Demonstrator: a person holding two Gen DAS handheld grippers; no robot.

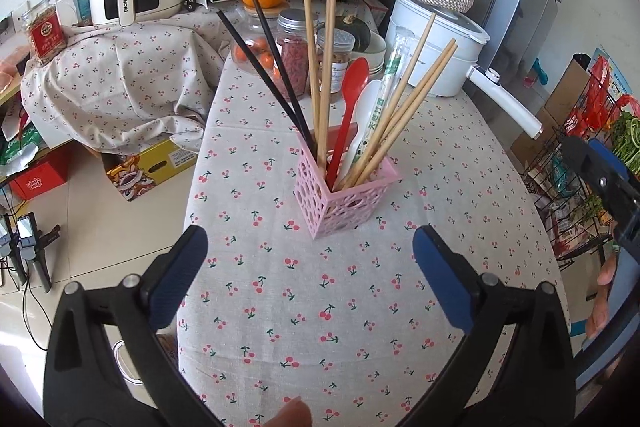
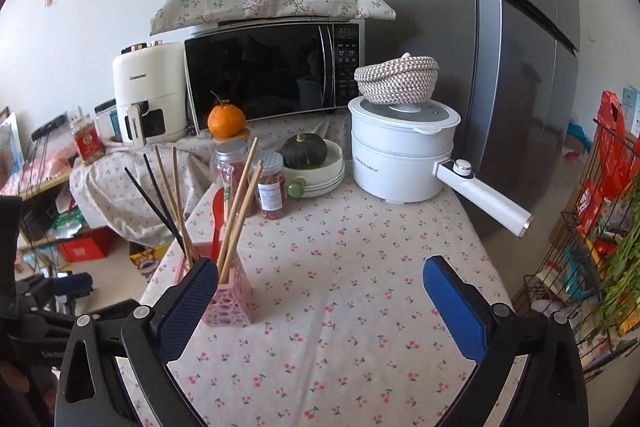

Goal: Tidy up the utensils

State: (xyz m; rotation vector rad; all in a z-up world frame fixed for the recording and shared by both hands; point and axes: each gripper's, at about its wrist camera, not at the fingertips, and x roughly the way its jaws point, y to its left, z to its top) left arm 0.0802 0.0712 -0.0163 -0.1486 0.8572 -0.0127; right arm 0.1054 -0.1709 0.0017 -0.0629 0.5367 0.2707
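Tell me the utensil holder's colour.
Pink, with cut-out holes; the utensil holder shows best in the left wrist view.

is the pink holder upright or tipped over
Upright. The pink holder stands on its base on the tablecloth, open end up, with chopsticks and a red spoon leaning out of the top.

We saw a microwave point(image 2: 272, 67) behind the bench point(image 2: 360, 267), a white air fryer point(image 2: 148, 95) beside it, a mandarin point(image 2: 226, 121) on a jar lid, and a woven basket point(image 2: 396, 79) sitting on a white electric pot point(image 2: 400, 155).
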